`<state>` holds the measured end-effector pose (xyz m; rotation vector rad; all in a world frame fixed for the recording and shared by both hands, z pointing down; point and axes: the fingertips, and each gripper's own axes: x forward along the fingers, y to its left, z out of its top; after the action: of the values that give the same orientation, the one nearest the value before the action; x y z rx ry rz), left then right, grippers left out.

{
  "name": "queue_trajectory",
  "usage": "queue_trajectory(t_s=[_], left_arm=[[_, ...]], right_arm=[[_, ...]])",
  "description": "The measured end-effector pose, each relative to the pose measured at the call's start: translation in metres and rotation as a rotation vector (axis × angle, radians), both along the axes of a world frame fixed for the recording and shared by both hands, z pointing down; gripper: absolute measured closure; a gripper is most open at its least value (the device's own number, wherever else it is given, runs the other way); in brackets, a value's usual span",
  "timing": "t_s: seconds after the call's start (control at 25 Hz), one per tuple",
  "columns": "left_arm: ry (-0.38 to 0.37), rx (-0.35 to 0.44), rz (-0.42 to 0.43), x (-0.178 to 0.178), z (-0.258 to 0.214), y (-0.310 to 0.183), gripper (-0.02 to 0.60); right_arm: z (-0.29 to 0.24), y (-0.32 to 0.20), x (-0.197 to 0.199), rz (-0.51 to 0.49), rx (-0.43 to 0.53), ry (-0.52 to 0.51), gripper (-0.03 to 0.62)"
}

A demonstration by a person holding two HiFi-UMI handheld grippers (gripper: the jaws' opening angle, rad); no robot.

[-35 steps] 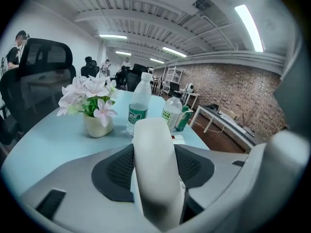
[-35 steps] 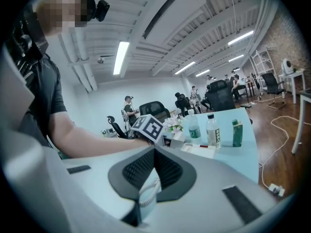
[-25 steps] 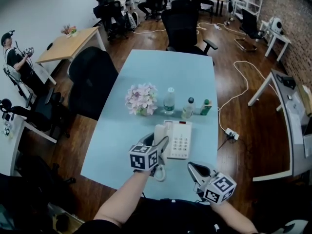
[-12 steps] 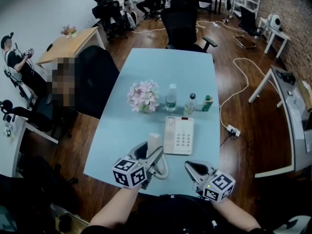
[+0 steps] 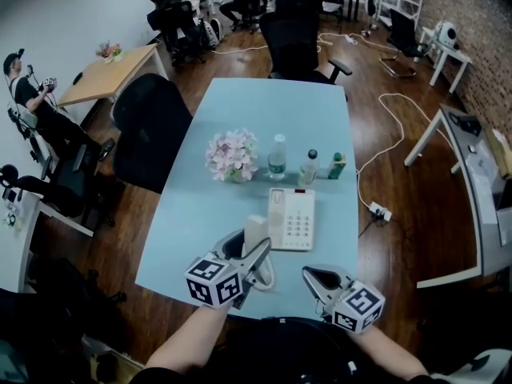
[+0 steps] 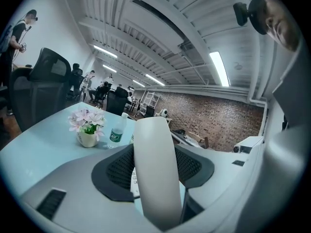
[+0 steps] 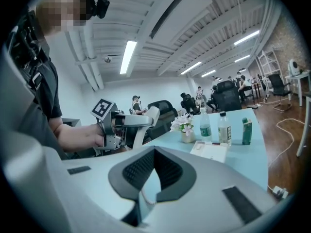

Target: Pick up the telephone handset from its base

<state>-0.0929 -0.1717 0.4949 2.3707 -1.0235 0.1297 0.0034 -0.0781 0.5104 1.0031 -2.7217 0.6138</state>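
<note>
White handset upright in the left hand-held gripper

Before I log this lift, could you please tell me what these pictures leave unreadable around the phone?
Telephone base: key labels too small, head view.
Same base, left gripper view: nearly all behind the handset.
Handset's lower end: cut off by that view's bottom edge.

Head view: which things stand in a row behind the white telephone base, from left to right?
Pale pink flowers in a small pot → clear plastic bottle with white cap → clear plastic bottle with dark cap → small green container.
</note>
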Motion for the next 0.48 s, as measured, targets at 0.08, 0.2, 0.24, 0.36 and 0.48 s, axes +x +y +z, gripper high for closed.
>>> queue_trajectory(t_s=[0.08,0.2,0.24,0.36,0.48], left_arm=[[-0.003,-0.002,0.001,0.0005,0.0007,-0.0001,0.339],[-0.008,0.001,0.002,0.0012,-0.0001,0.0005,0.339],[-0.009,0.002,0.004,0.0017,-0.0002,0.0007,0.338],[-0.014,0.001,0.006,0.0024,0.0004,0.0016,0.339],[-0.017,-0.001,0.002,0.002,0.0012,0.0015,0.339]], right_arm=[[0.0006,0.001,-0.0008,0.0,0.0,0.006,0.582],[0.0006,0.0031,-0.0031,-0.008,0.002,0.005,0.582],[0.0002,0.0033,-0.0036,-0.01,0.006,0.004,0.582],[-0.0015,0.0032,-0.0048,-0.016,0.018,0.003,0.582],[-0.0029,0.0023,-0.0051,-0.019,0.022,0.002,0.582]])
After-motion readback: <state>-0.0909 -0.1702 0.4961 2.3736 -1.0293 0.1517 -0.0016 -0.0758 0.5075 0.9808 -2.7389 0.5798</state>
